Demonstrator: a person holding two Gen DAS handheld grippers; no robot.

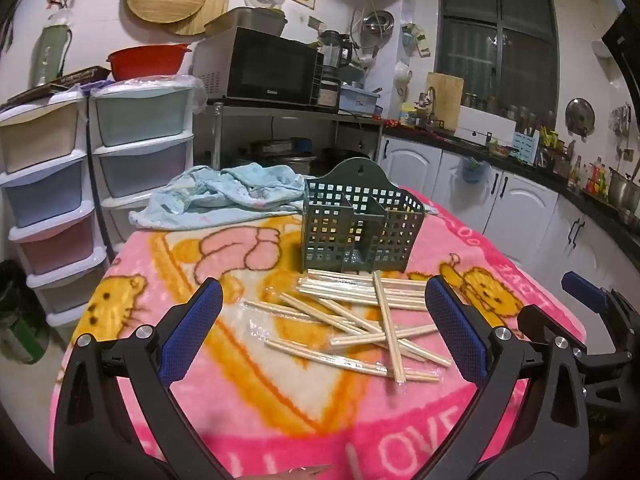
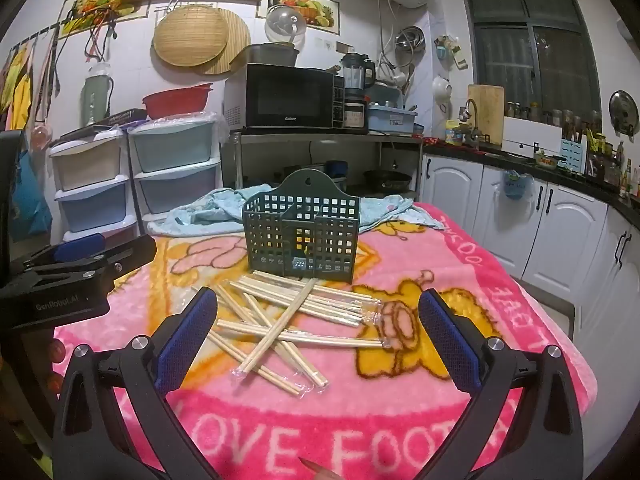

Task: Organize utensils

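A dark green slotted utensil holder [image 1: 360, 230] [image 2: 304, 236] stands upright on the pink blanket-covered table [image 1: 256, 392] [image 2: 392, 408]. In front of it lies a loose pile of several plastic-wrapped wooden chopsticks [image 1: 360, 320] [image 2: 288, 320]. My left gripper [image 1: 324, 308] hovers open over the near side of the pile, nothing between its blue pads. My right gripper [image 2: 318, 316] is likewise open above the pile and holds nothing. The right gripper [image 1: 592, 320] shows at the right edge of the left wrist view, and the left gripper [image 2: 80, 264] at the left edge of the right wrist view.
A crumpled light blue cloth [image 1: 224, 196] [image 2: 224, 212] lies behind the holder. Stacked plastic drawers [image 1: 52, 184] [image 2: 132, 176] stand left of the table, a microwave [image 1: 264, 68] [image 2: 292, 96] on a shelf behind, white cabinets [image 1: 516, 208] [image 2: 552, 224] and a cluttered counter to the right.
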